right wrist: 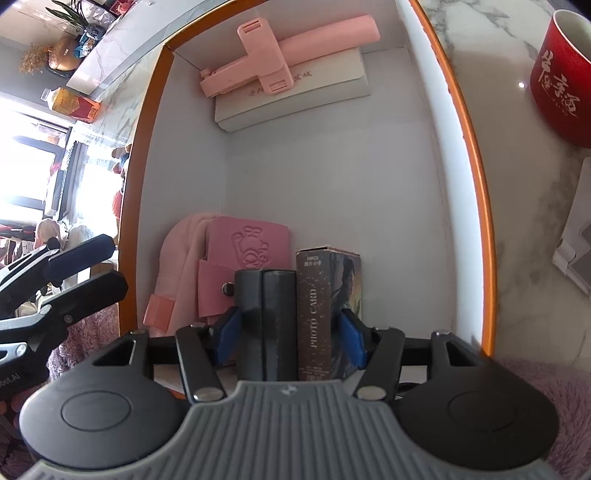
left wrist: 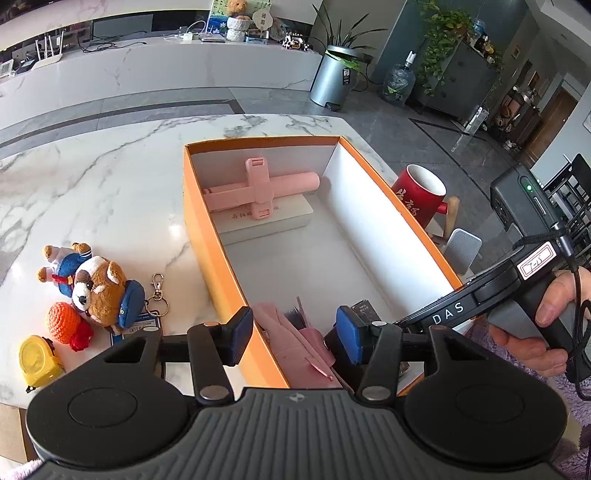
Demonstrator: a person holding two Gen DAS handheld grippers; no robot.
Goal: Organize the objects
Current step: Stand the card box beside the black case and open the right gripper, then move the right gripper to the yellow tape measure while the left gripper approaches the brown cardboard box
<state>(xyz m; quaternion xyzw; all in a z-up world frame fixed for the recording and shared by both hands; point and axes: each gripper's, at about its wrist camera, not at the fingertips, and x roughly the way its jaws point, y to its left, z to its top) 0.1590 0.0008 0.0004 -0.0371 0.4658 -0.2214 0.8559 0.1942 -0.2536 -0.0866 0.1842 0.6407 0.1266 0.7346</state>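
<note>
Grey pedal bin (left wrist: pixel 330 79), water jug (left wrist: pixel 397 83), potted plants (left wrist: pixel 441 35) on floor beyond marble table (left wrist: pixel 110 184).

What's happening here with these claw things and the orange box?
A person is tidying small items into the orange box, one hand-held claw per hand. The right claw grips a dark case and a photo card box together, low inside the box beside a pink wallet. The left claw hangs open over the box's near edge. Plush toys wait on the table.

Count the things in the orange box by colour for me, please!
Pink: 3, the phone holder, the cloth, the wallet
White: 1, the flat box
Dark: 2, the grey case, the photo card box
Total: 6
</note>
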